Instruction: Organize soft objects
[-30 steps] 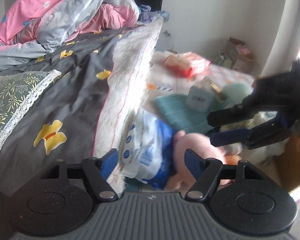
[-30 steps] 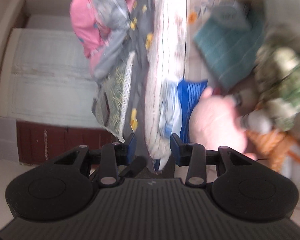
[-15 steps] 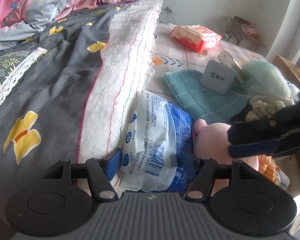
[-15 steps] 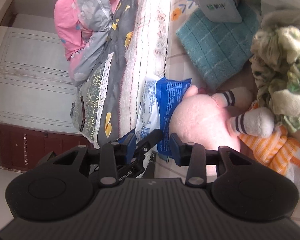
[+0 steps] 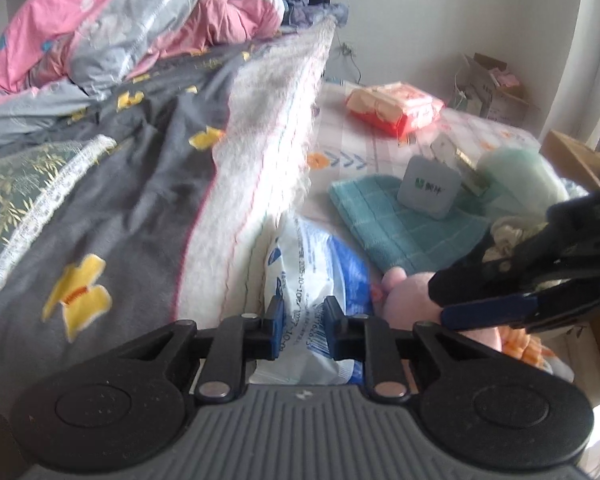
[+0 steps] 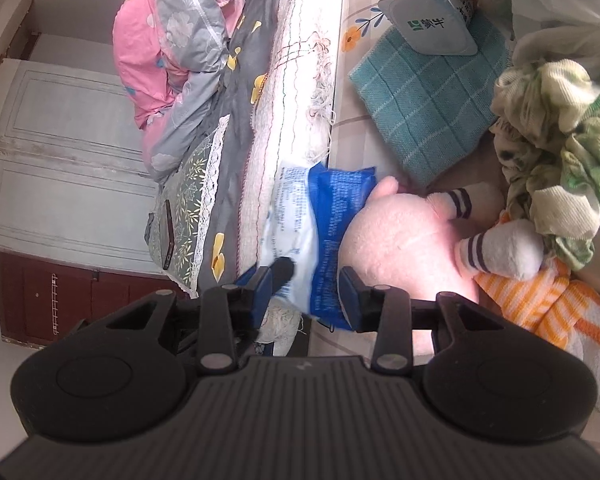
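Right now I have the left tongs [image 5: 302, 326] just closed in, pinching the near end of the blue-and-white packet [image 5: 312, 276], which lies on the bed wedged between the folded grey quilt [image 5: 140, 200] on the left and the pink plush toy [image 6: 404, 248] on the right. Grasping seems the step in hand; next I should lift it free without dragging the quilt. My right tongs [image 6: 304, 292] angle down beside it, part spread around the same packet; I cannot tell whether they press it. Farther off lies a teal towel [image 5: 388, 220].
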A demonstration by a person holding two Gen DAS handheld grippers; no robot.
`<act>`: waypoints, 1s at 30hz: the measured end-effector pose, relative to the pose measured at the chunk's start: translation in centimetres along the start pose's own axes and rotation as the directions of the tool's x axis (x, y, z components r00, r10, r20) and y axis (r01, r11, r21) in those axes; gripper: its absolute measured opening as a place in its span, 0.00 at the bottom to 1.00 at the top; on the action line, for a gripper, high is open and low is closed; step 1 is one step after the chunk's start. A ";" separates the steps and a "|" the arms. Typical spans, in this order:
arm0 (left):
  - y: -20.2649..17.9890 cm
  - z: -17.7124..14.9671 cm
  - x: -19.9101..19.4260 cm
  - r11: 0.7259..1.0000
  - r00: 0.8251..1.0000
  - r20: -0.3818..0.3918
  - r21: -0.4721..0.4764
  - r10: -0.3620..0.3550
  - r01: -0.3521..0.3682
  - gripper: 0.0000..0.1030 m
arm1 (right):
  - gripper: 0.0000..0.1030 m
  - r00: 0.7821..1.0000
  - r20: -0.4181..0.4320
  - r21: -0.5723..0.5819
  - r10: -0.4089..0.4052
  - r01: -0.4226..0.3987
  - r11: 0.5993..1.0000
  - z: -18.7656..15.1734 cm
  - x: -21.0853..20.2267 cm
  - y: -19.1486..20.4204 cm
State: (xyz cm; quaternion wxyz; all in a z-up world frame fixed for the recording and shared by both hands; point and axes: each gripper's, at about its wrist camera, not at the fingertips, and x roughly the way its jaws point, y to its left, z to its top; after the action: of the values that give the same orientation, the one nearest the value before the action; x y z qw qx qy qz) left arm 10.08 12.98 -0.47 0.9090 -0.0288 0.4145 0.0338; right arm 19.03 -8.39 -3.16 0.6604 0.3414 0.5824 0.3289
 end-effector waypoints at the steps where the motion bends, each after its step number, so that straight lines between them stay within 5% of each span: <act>1: 0.1 0.2 -0.4 1.000 1.000 0.006 -0.005 -0.003 0.003 0.19 | 0.35 1.000 0.001 0.006 0.006 -0.006 1.000 0.0 -0.1 -0.1; 7: -1.1 1.0 -4.4 1.000 0.995 0.102 0.016 -0.019 0.018 0.10 | 0.38 0.998 0.056 0.024 0.036 -0.038 0.999 0.3 -2.1 -0.4; 12: -4.8 1.6 -7.1 0.988 0.976 0.192 0.137 -0.100 0.074 0.00 | 0.38 0.989 0.136 0.036 0.063 -0.068 0.997 0.5 -5.3 -1.0; 18: -9.0 -0.1 -5.4 0.958 0.969 0.123 0.218 -0.216 0.186 0.01 | 0.40 0.979 0.202 0.056 0.042 -0.055 0.997 0.2 -8.2 -2.2; 23: -7.9 -2.3 -5.5 0.951 0.959 0.086 0.182 -0.270 0.252 0.21 | 0.41 0.982 0.187 0.036 0.021 -0.029 0.999 -0.2 -8.7 -2.3; 30: -2.4 -6.0 -8.0 0.985 0.980 0.103 0.056 -0.171 0.166 0.37 | 0.44 0.997 0.079 -0.042 0.026 -0.023 0.999 -1.6 -6.2 0.0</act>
State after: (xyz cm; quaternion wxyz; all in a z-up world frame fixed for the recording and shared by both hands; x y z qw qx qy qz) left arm 0.52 9.79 1.68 0.9299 -0.0407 0.3618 -0.0515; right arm 16.74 -13.43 0.11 0.6858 0.3476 0.5445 0.3351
